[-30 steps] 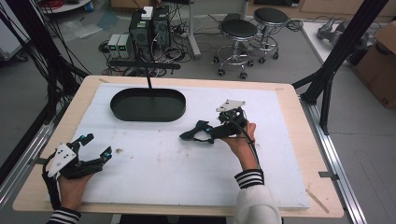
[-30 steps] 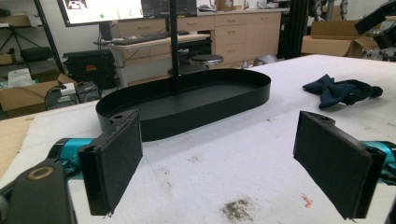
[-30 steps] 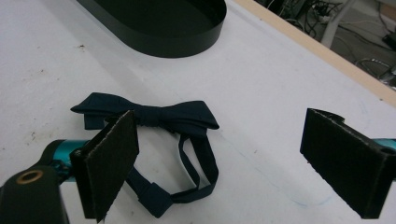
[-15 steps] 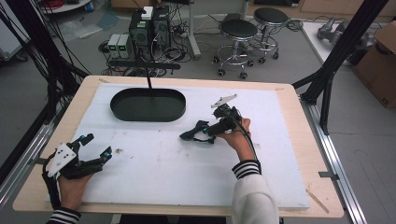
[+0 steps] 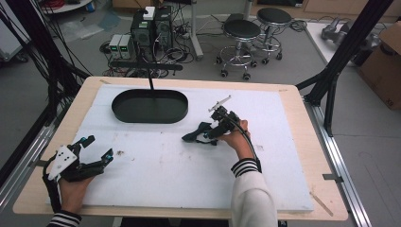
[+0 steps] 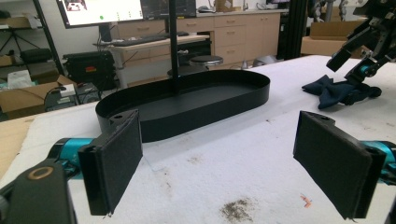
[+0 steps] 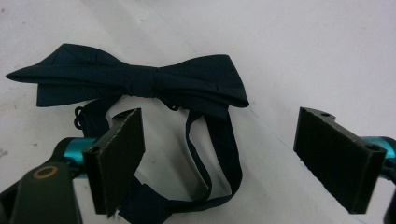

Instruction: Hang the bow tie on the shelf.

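The pale wooden tabletop (image 5: 293, 101) carries a big white foam sheet (image 5: 189, 165) that covers almost all of it. The sheet is marked with small brown stains and some dark crumbs near its 8 o'clock part. At 11 o'clock on the sheet stands a shallow black oval tray (image 5: 150, 106) with a thin black post rising from its far side.

A dark navy fabric bow tie (image 7: 140, 81) lies flat on the sheet a little to the 3 o'clock side of centre, its strap looped below the bow. The right claw (image 5: 208, 134) is just over it, jaws wide apart, one on each side of the strap, and they hold nothing. The left claw (image 5: 97, 148) rests at 8 o'clock near the sheet edge, also wide and holding nothing; it looks toward the tray.

Around the tabletop stand black metal frame posts (image 5: 347, 45). On the grey floor at 12 o'clock there are two black round stools (image 5: 242, 30), computer boxes with many cables (image 5: 151, 28), and a cardboard box (image 5: 385, 66) at 2 o'clock. Wooden cabinets (image 6: 224, 28) and a lit screen stand farther back.
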The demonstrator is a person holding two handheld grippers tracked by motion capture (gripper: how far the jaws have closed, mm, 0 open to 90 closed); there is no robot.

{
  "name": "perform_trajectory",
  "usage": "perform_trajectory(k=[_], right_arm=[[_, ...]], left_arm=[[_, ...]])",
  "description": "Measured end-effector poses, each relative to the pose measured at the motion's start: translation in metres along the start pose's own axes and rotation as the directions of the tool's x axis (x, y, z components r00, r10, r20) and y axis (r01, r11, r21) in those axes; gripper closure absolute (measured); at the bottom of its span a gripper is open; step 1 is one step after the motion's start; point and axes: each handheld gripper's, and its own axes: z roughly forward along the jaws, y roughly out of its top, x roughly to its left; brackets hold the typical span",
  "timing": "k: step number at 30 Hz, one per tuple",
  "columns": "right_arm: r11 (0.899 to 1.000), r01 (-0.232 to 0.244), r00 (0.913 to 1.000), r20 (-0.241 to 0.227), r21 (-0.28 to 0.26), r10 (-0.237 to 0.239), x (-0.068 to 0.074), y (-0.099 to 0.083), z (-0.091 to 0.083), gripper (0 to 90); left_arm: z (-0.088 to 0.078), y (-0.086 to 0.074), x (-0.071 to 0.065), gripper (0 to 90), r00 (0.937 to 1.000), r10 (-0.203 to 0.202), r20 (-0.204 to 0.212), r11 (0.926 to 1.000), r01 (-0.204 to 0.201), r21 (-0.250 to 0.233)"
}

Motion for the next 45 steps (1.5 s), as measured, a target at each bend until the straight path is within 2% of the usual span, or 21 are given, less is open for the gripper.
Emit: perform_trajectory(k=[3, 8, 12, 14, 16, 25, 31, 39, 45], right_arm=[[1.000, 0.010, 0.9999, 0.004, -0.006, -0.010, 0.000, 0.001, 0.001, 18.7], [0.999, -0.025, 0.9996, -0.012, 0.046, 0.025, -0.001, 0.000, 0.006, 26.2], [0.998, -0.026, 0.9995, -0.016, 0.059, 0.027, 0.000, 0.000, 0.007, 31.9], [0.998, -0.020, 0.9992, -0.032, 0.061, 0.022, 0.000, 0.001, 0.008, 37.1], [0.997, -0.014, 0.9996, -0.022, 0.073, 0.016, 0.001, 0.002, 0.009, 40.5], [0.994, -0.010, 0.9997, -0.020, 0.110, 0.012, 0.001, 0.002, 0.012, 48.5], [0.993, -0.006, 0.9994, -0.034, 0.115, 0.010, 0.002, 0.002, 0.012, 56.7], [0.991, -0.024, 0.9986, -0.044, 0.130, 0.030, 0.001, 0.002, 0.011, 61.1], [0.990, -0.026, 0.9979, -0.055, 0.141, 0.034, -0.001, 0.003, 0.010, 70.3]], left_arm=[[0.000, 0.000, 0.000, 16.0, 1.0000, -0.001, 0.000, 1.0000, 0.001, 0.000], [0.000, 0.000, 0.000, 16.0, 1.0000, 0.000, 0.000, 1.0000, 0.000, 0.000], [0.000, 0.000, 0.000, 16.0, 1.0000, 0.000, 0.000, 1.0000, 0.000, 0.001], [0.000, 0.000, 0.000, 16.0, 1.0000, 0.000, 0.000, 1.0000, 0.000, 0.001], [0.000, 0.000, 0.000, 16.0, 1.0000, 0.000, 0.000, 1.0000, 0.000, 0.001], [0.000, 0.000, 0.000, 16.0, 1.0000, 0.000, 0.000, 1.0000, 0.000, 0.000], [0.000, 0.000, 0.000, 16.0, 1.0000, 0.001, -0.001, 1.0000, -0.001, 0.000], [0.000, 0.000, 0.000, 16.0, 1.0000, 0.000, -0.001, 1.0000, 0.000, -0.002], [0.000, 0.000, 0.000, 16.0, 1.0000, 0.000, -0.001, 1.0000, 0.000, 0.000]])
